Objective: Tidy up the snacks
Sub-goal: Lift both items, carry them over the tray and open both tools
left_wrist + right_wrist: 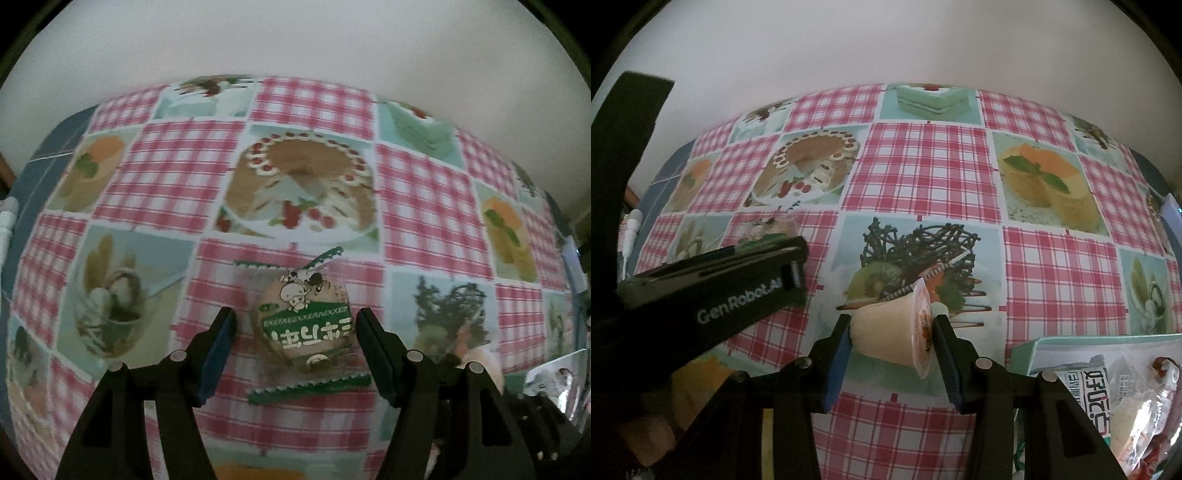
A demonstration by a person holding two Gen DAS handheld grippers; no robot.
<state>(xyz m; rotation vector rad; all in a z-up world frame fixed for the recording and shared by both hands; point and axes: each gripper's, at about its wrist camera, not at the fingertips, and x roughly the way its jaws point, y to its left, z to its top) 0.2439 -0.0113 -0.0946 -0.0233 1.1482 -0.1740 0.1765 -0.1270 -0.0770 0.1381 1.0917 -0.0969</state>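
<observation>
We see the left hand-held gripper with its fingers spread apart, straddling a round wrapped pastry in a clear packet with green serrated ends. The packet lies flat on the tabletop, on a red-checked square of its dessert-print cloth, touching neither finger.

Our right hand-held gripper is clamped on a peach-coloured jelly cup, tipped on its side: one finger presses the base, the other the printed lid. The cup is lifted clear of the cloth.

Toward the tabletop's near right corner, a mint-green tray holds packaged snacks. The left tool's black body crosses the right view.
</observation>
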